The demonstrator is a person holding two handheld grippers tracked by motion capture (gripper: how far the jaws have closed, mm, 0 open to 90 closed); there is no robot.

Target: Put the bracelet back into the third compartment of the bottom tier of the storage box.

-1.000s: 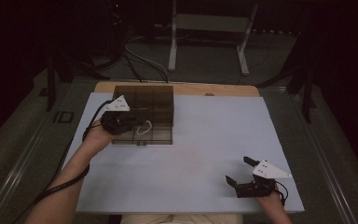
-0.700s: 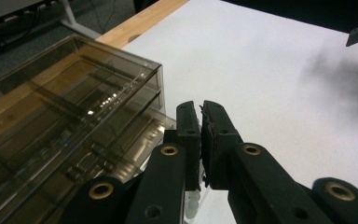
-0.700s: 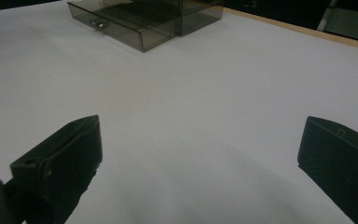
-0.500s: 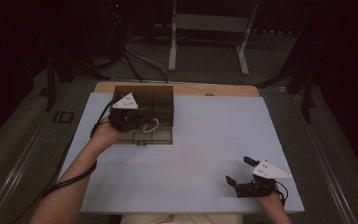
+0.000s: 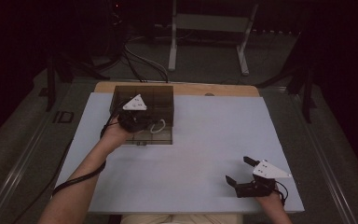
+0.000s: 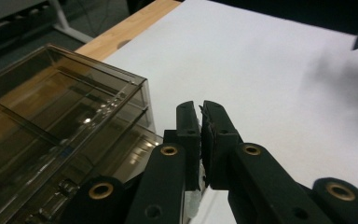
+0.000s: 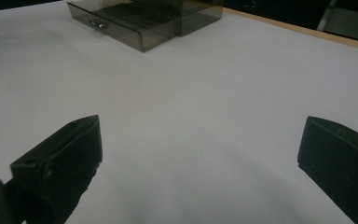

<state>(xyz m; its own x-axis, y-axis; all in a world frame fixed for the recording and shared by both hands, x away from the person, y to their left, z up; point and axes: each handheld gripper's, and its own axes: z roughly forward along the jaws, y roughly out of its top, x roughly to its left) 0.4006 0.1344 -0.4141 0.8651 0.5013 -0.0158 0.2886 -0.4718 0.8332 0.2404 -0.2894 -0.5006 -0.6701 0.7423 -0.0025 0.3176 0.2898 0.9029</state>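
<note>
From above, I saw the left hand-held gripper (image 5: 139, 122) hovering over the smoky plastic drawer box (image 5: 161, 95) at the far left of the white bench (image 5: 205, 140). A white looped thing (image 5: 157, 126) lay in the pulled-out drawer just beside its tips. The box's long axis ran away from me, and the left hand was by far the nearer one. The right hand-held gripper (image 5: 240, 171) sat well apart at the near right edge.

Along the left hand-held gripper (image 6: 201, 108), the jaws were pressed together with nothing clearly between them, the box (image 6: 65, 121) just to their left.

Along the right hand-held gripper (image 7: 200, 140), the jaws stood wide and empty, the box (image 7: 144, 18) far ahead.
</note>
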